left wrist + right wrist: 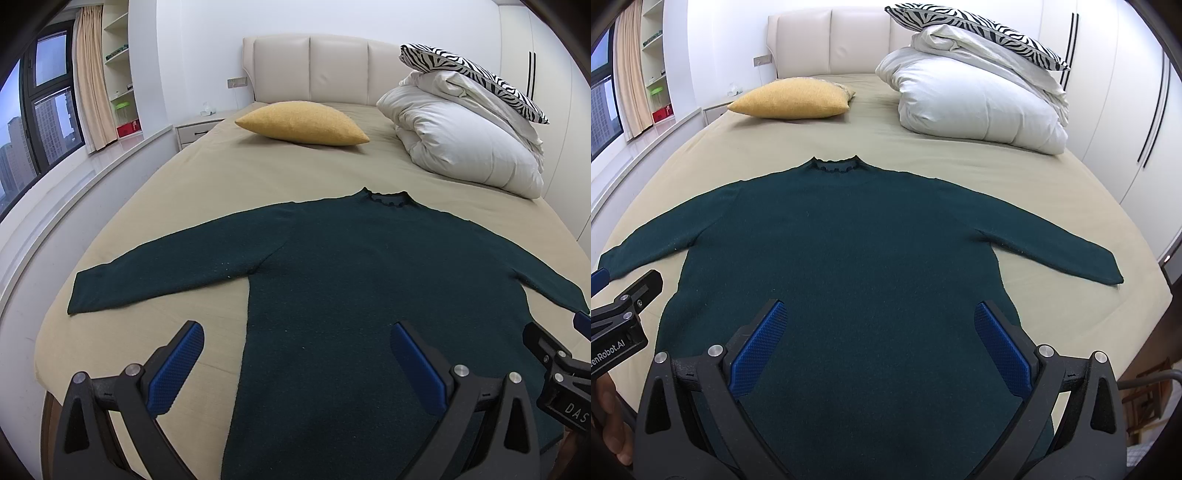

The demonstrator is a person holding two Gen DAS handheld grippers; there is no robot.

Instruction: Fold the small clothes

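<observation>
A dark green long-sleeved sweater [351, 277] lies flat on the beige bed sheet [221, 177], collar away from me, both sleeves spread out to the sides. It also shows in the right wrist view [849, 240]. My left gripper [295, 336] is open and empty, hovering above the sweater's lower left edge. My right gripper [881, 317] is open and empty above the sweater's lower middle. The right gripper also shows at the right edge of the left wrist view [554, 354], and the left gripper shows at the left edge of the right wrist view [624, 302].
A yellow pillow [301, 123] lies near the headboard [314, 66]. A folded white duvet [469, 140] with a zebra-print pillow [472, 74] on top sits at the back right. A window ledge [74, 177] runs along the left; a wardrobe [1126, 110] stands on the right.
</observation>
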